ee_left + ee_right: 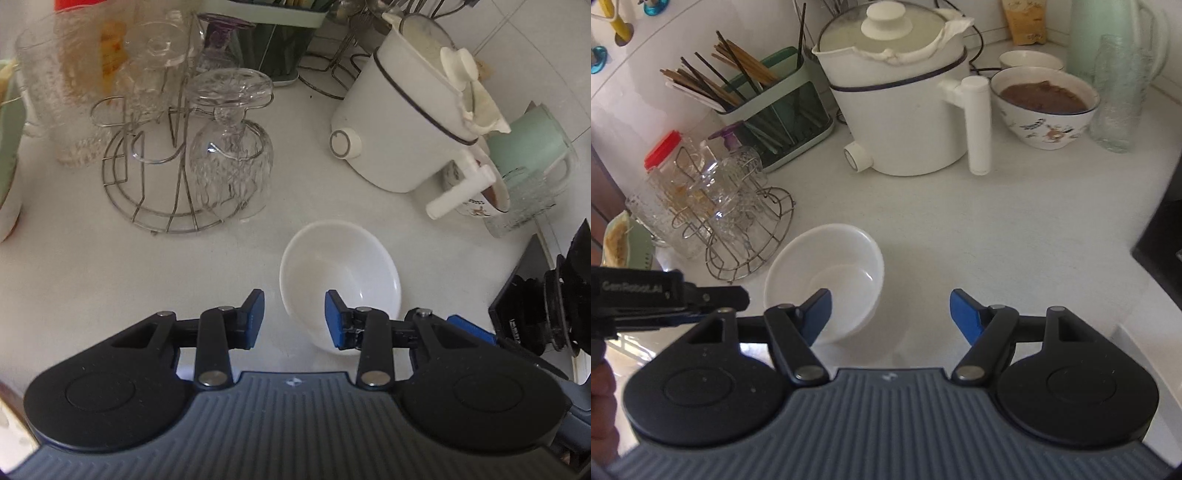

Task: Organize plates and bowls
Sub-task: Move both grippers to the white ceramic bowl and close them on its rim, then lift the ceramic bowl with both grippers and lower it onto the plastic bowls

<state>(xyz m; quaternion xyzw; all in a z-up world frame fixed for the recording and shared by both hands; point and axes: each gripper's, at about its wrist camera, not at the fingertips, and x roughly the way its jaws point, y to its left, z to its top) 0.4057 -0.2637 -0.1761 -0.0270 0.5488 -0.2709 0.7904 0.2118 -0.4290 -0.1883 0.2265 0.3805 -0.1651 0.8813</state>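
On the white counter [960,229], just beside the wire glass rack [750,236], stands an empty white bowl [827,273]; left gripper [294,319] and right gripper [890,317] are both released, holding nothing.

The only writing I can read is "GenRobot.AI", in pale, blurred letters on the black body of my left gripper [713,299], which reaches in from the left edge of my right wrist view. A small pale emblem sits on the ribbed grey plate near each camera, but it carries no letters I can make out. The yellow packet [1024,21] far back has print too blurred to read.
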